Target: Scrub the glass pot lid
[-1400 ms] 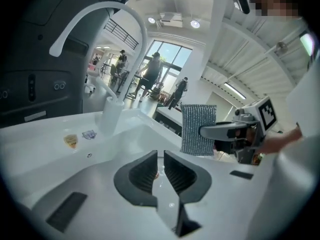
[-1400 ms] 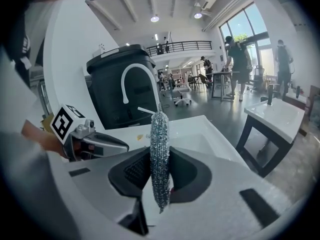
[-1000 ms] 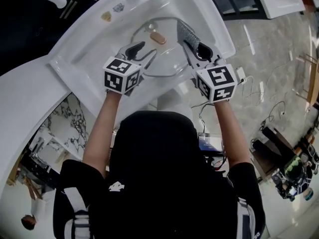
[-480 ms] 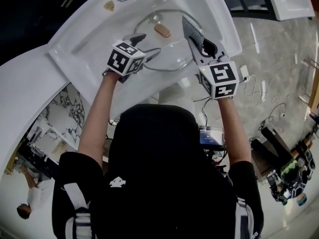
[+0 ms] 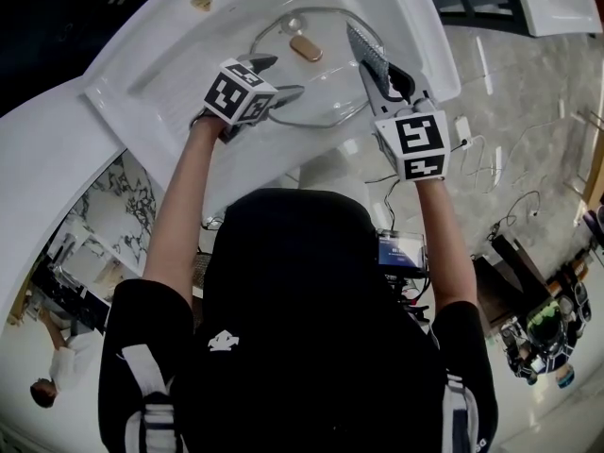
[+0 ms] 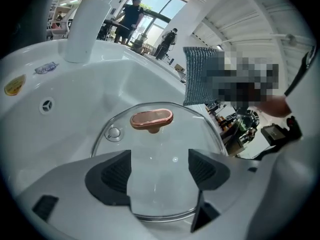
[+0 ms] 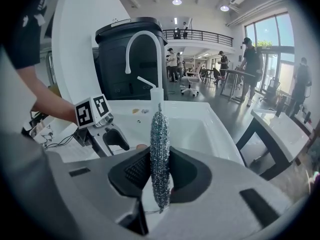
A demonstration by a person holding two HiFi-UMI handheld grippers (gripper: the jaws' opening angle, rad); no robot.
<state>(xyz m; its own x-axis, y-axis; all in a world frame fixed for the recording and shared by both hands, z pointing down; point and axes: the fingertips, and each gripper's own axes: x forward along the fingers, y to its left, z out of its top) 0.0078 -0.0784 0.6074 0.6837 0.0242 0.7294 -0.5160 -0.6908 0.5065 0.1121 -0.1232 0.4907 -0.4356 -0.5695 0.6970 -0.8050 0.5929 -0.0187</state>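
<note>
Glass lid (image 6: pixel 165 134) lies just beneath left tool's (image 6: pixel 159 151) parted jaws.

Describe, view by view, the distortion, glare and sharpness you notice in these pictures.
Head view: the fisheye lens bends the rim of the white sink into a curve, and the polished floor shows streaks of glare. Left gripper view: the corners are dark and rounded, and the glass lid carries small bright specks. Right gripper view: the steel scrubber is sharp, and the ceiling lamps flare.
</note>
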